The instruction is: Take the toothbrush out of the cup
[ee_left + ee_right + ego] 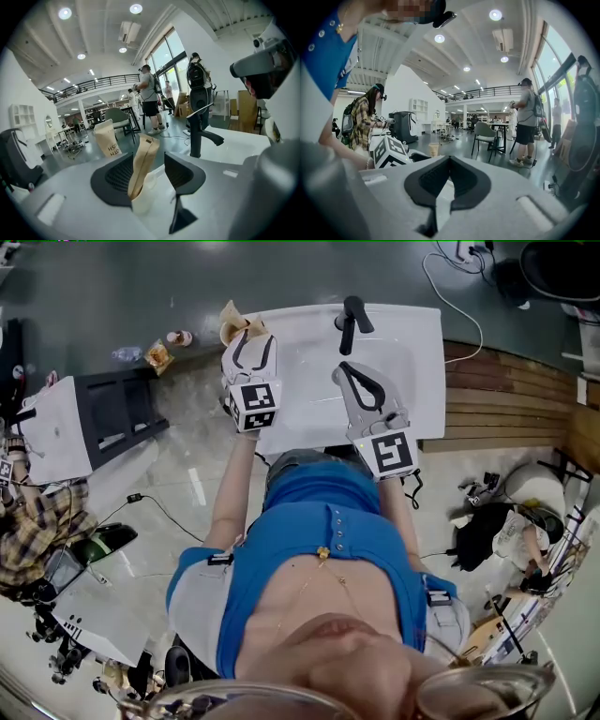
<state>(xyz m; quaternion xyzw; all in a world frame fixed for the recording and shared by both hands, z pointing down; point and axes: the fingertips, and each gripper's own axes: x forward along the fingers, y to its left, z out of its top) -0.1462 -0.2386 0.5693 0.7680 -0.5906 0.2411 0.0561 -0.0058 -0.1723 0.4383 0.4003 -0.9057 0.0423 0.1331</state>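
- A bright open hall with a railed upper gallery lies behind. Up close is a white washbasin [424, 352] with a black faucet [352, 321], and people stand well off across the floor.
- The toothbrush is in a tan paper toothbrush packet [143, 161]. It stands tilted in a small white cup [144, 200] at the basin's far left corner.
- A second paper packet [107, 137] stands further back, apart from the cup.
- The left gripper [251, 345] is at that corner with its jaws spread wide on either side of the packet. The packet leans towards the left jaw and a gap shows on the right, so nothing is gripped yet.
- The right gripper [362, 382] hovers over the basin near the faucet with its jaws pressed together and nothing between them.
- Judged step: the reach is done, the grasp is about to start, and the toothbrush is not yet out of the cup.
- The next move looks to be closing on the packet above the cup's rim, then lifting straight up. The light cup may tip or come up with it.
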